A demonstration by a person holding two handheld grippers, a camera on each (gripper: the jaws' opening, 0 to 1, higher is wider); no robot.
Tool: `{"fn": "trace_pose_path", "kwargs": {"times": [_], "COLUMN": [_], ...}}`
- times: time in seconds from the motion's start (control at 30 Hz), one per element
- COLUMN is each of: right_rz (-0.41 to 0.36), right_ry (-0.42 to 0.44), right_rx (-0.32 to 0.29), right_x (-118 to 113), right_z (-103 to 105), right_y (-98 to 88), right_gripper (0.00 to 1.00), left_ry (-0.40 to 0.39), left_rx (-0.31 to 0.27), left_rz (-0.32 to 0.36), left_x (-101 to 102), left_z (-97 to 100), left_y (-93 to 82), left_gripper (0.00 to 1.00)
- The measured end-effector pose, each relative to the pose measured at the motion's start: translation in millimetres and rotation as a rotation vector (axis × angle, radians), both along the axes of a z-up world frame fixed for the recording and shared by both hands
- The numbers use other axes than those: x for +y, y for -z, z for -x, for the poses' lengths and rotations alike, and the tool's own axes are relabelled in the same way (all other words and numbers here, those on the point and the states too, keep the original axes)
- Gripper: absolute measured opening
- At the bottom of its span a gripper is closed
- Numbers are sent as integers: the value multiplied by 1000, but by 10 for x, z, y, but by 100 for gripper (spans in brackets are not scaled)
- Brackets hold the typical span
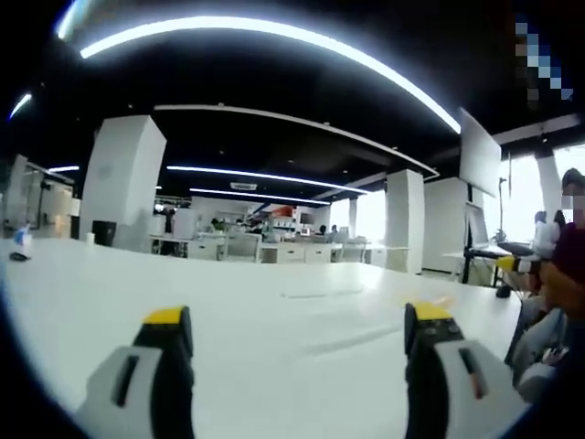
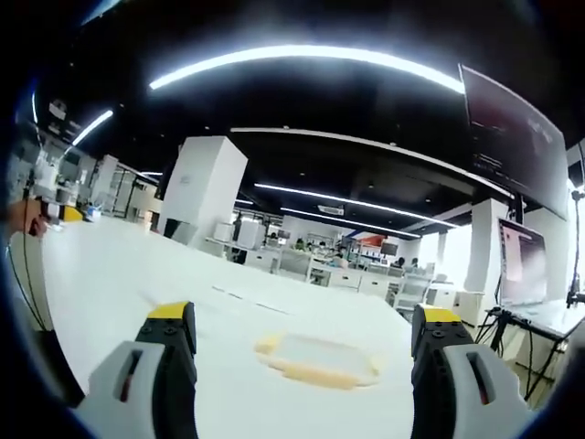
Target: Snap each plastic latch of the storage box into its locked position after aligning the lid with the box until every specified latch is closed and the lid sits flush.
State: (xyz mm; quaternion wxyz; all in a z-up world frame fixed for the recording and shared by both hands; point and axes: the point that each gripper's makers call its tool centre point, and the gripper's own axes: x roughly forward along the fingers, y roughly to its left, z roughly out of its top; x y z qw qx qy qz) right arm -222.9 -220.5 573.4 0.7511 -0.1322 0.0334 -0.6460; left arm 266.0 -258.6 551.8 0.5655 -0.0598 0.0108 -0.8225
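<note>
Both grippers open over the white table, nothing held.

In the left gripper view we see our left gripper (image 1: 297, 334) with jaws spread wide, only bare table (image 1: 274, 320) between the yellow tips; a person (image 1: 562, 274) sits at the right edge. In the right gripper view our right gripper (image 2: 306, 334) is likewise wide open. The box (image 2: 317, 358), clear lid with pale latches, lies flat on the table just ahead, between the jaws, untouched. We cannot tell whether its latches are closed.
</note>
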Motion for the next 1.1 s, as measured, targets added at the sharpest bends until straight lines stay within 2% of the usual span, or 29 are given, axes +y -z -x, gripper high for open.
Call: {"fn": "trace_pose_path", "kwargs": {"times": [0.3, 0.57, 0.77, 1.1], "right_rz": [-29, -84, -117, -202], "right_ry": [-32, -69, -89, -160], "right_rx": [21, 46, 60, 245], "right_x": [-162, -321, -458, -691], "right_z": [255, 496, 645, 739], "right_y": [23, 124, 176, 335], "right_gripper": [100, 100, 100, 100], "left_ry": [110, 209, 251, 335], "left_rx": [-36, -68, -87, -141], "left_rz": [2, -17, -18, -39], "left_x": [-276, -518, -687, -891], "left_z": [532, 1068, 1343, 1782], "left_y": [-84, -50, -65, 4], "left_gripper": [96, 96, 95, 94]}}
